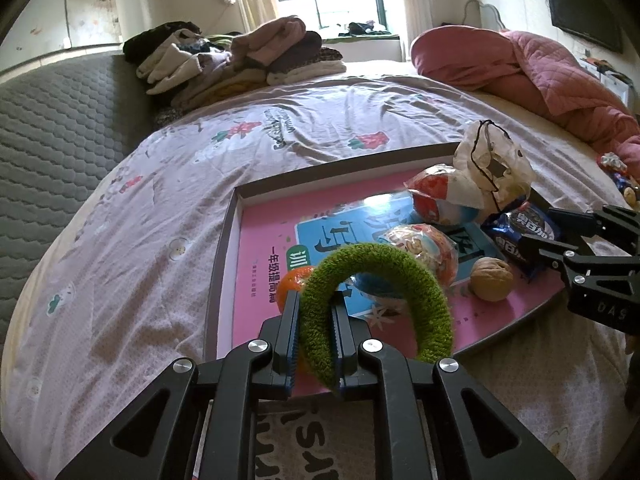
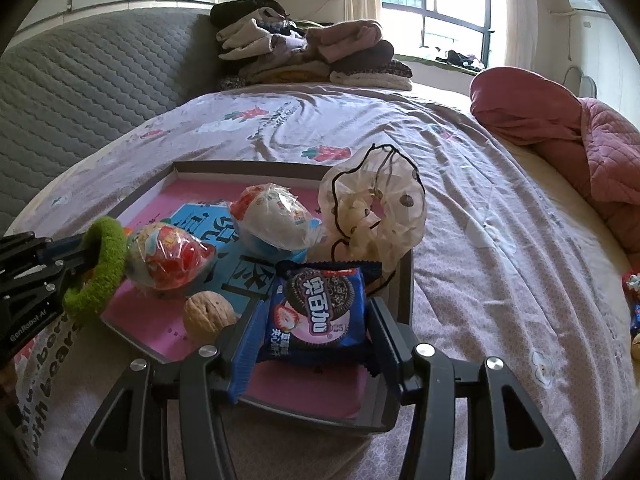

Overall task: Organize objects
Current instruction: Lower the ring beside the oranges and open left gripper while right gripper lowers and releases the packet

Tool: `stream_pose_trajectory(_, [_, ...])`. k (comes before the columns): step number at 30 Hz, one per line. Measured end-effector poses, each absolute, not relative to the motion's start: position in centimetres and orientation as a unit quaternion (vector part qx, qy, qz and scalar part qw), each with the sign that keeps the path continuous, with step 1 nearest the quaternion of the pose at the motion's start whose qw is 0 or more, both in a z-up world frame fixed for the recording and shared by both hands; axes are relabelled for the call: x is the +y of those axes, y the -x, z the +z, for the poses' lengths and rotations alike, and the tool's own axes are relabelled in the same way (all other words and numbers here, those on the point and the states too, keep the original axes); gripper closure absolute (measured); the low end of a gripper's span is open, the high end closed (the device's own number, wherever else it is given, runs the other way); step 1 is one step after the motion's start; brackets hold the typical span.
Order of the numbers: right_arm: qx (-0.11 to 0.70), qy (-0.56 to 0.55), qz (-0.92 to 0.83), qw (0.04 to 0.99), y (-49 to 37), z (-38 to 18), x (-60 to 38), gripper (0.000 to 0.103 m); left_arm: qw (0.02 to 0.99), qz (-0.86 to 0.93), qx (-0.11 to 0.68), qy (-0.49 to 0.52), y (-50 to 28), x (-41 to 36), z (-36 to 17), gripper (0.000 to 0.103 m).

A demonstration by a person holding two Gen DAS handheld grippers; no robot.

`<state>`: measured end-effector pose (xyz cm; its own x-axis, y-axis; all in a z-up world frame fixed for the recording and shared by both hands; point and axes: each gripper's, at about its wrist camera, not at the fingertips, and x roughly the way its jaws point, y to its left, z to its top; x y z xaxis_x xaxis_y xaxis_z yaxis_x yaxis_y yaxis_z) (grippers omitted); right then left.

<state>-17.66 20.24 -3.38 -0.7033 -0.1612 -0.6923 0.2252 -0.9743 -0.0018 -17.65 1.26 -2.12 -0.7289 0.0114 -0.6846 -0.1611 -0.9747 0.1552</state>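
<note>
From the left wrist camera, the left gripper (image 1: 315, 322) is clamped narrow on one fuzzy green fabric ring (image 1: 376, 300), its two blue-padded fingers (image 1: 290, 336) pinching the ring's near side, held over the near-left corner of the shallow grey-rimmed tray with a pink printed floor (image 1: 224, 264), which lies on the pale floral bedsheet (image 1: 140, 220). In the tray: one orange tangerine (image 1: 294, 286) partly behind the ring, two plastic-wrapped toy eggs (image 1: 428, 250), one brown walnut (image 1: 491, 279), one sheer cream spotted scrunchie with a black cord (image 1: 494, 164), and one blue cookie packet (image 1: 516, 232) at the right gripper (image 1: 536, 246).

From the right wrist camera, the right gripper (image 2: 310, 334) stands fairly wide, its two fingers pressing the sides of the single blue cookie packet (image 2: 318, 312) over the tray's (image 2: 404, 296) near-right part. The two eggs (image 2: 272, 218), walnut (image 2: 208, 316) and scrunchie (image 2: 376, 208) lie beyond; the green ring (image 2: 98, 268) shows at left in the left gripper (image 2: 86, 258).
</note>
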Motion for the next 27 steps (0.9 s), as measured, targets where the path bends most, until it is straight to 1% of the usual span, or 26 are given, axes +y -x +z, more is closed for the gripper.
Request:
stream_pose_trajectory(11, [0.039, -0.373, -0.921, 0.102, 17.6, -3.1, 20.2, 0.05, 0.044, 0.925, 0.103, 0.363, 17.6, 1.2, -2.1, 0.087])
stream_pose_trajectory(19, [0.038, -0.369, -0.923, 0.104, 17.6, -2.6, 20.1, 0.05, 0.036, 0.926, 0.076, 0.368, 18.4, 0.2, -2.1, 0.086])
stream_pose_trajectory(27, [0.04, -0.371, -0.922, 0.104, 17.6, -2.7, 20.1, 0.05, 0.034, 0.929, 0.08, 0.361, 19.1, 0.3, -2.0, 0.086])
